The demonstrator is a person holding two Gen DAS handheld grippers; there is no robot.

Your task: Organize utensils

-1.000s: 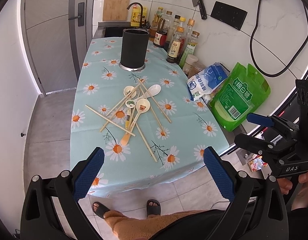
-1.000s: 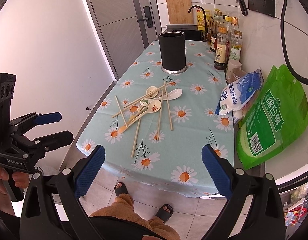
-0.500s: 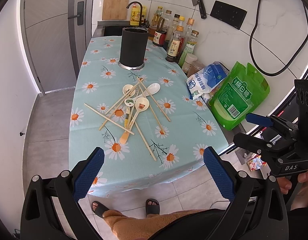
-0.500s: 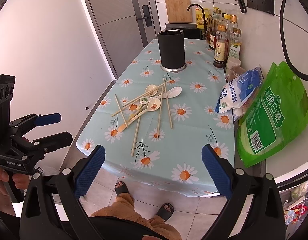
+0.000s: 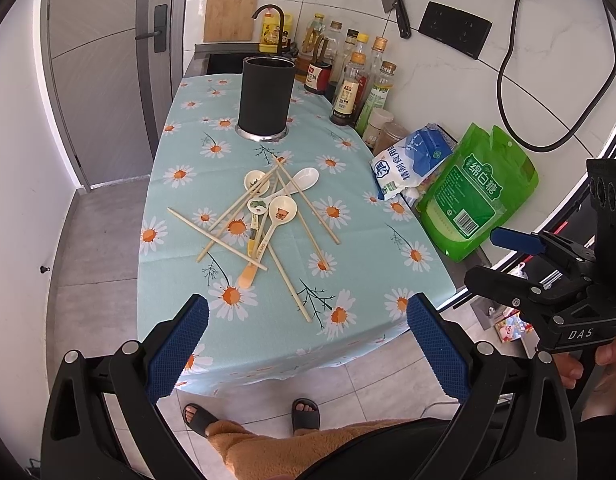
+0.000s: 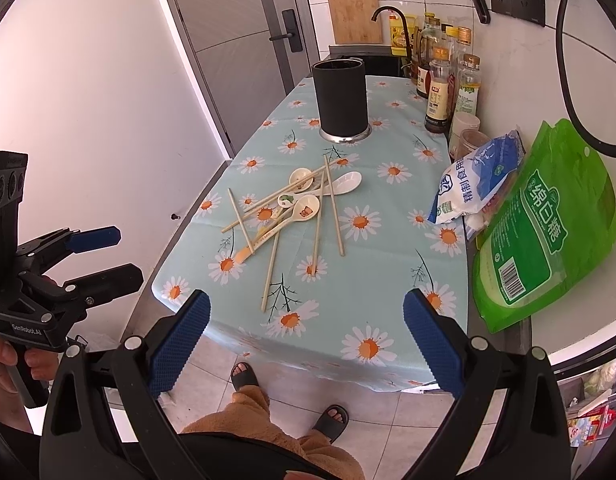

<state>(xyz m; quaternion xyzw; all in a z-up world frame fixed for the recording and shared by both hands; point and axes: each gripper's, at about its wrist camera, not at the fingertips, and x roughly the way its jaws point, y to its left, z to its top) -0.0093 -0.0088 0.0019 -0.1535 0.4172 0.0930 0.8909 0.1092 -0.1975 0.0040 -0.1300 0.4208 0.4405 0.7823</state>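
Note:
A pile of wooden chopsticks and several cream spoons lies mid-table on the daisy tablecloth; it also shows in the right wrist view. A tall black utensil holder stands upright behind the pile, also seen in the right wrist view. My left gripper is open and empty, held off the table's near edge. My right gripper is open and empty, also short of the near edge. Each gripper shows in the other's view, the right and the left.
Sauce and oil bottles line the wall at back right. A white-blue bag and a green bag lie at the table's right edge. A sink with tap is behind the table. My sandalled feet stand below.
Both grippers have drifted slightly closer to the table; the view has shifted a little. Nothing on the table has moved.

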